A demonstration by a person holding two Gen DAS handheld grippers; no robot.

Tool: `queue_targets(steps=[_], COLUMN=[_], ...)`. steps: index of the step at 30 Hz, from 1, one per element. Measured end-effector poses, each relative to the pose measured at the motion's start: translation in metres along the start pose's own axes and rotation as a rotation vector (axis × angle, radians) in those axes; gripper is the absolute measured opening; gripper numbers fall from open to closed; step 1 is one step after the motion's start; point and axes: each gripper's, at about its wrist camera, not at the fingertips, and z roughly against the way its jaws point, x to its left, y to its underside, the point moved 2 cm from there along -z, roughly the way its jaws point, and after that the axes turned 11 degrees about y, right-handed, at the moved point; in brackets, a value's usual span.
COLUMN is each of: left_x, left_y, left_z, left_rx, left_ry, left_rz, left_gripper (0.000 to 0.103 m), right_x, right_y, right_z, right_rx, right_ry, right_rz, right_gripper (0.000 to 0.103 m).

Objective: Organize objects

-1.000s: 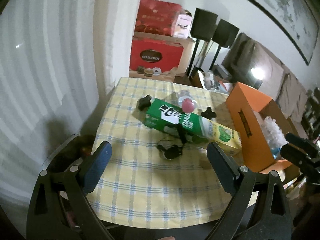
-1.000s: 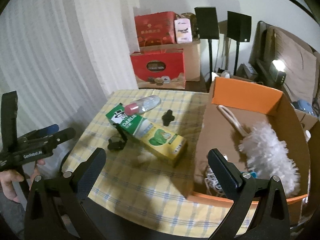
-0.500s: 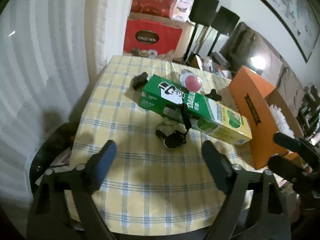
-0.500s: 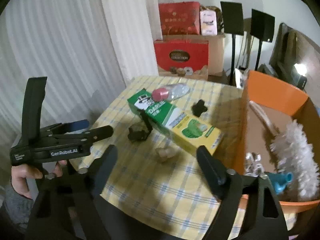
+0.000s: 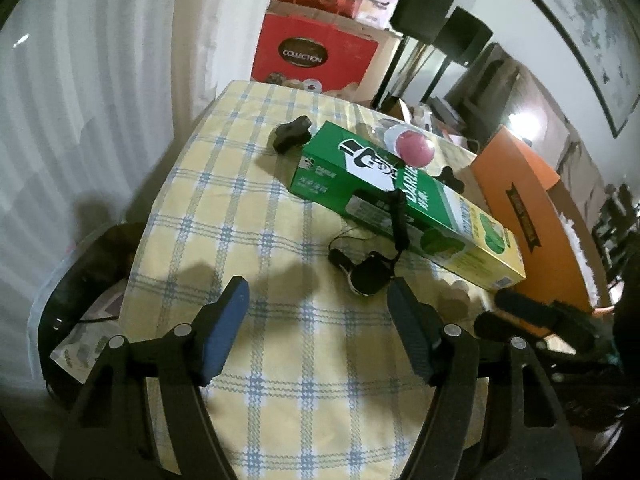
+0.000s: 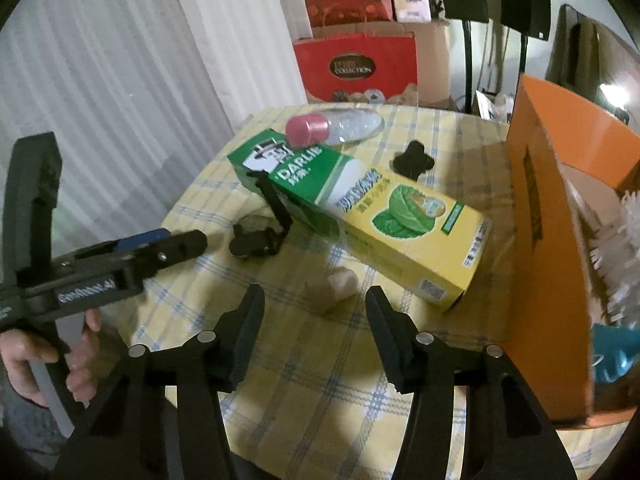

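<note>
A long green and yellow Darlie box lies across the checked tablecloth. A clear bottle with a pink cap lies behind it. A black strap with a clip leans on the box's near side. A small pale object lies just beyond my right gripper, which is open and empty. My left gripper is open and empty, just short of the clip. An orange box stands at the right.
Two small black knobs lie on the table beside the Darlie box. The orange box holds a white duster and a blue item. Red gift boxes and speaker stands are behind the table; a curtain hangs at the left.
Both grippers have moved forward and lower toward the table. Both sets of jaws have narrowed but stay open. The objects on the table have not moved.
</note>
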Motion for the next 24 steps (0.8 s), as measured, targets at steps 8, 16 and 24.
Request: queue_targets(steps=[8, 16, 24], left_x=[-0.004, -0.023, -0.037], left_y=[-0.014, -0.027, -0.037], left_z=[-0.007, -0.026, -0.043], left_rx=[-0.023, 0.003, 0.027], left_ry=[0.035, 0.052, 0.078], left_rz=[0.007, -0.037, -0.048], left_gripper=[0.068, 0.068, 0.062], right_x=[0.000, -0.001, -0.004], right_y=[-0.001, -0.002, -0.002], right_z=[-0.019, -0.035, -0.037], right_rx=[0.006, 0.023, 0.018], right_ry=[0.002, 0.004, -0.001], right_rz=[-0.026, -0.052, -0.050], right_gripper=[0.055, 0.043, 0.036])
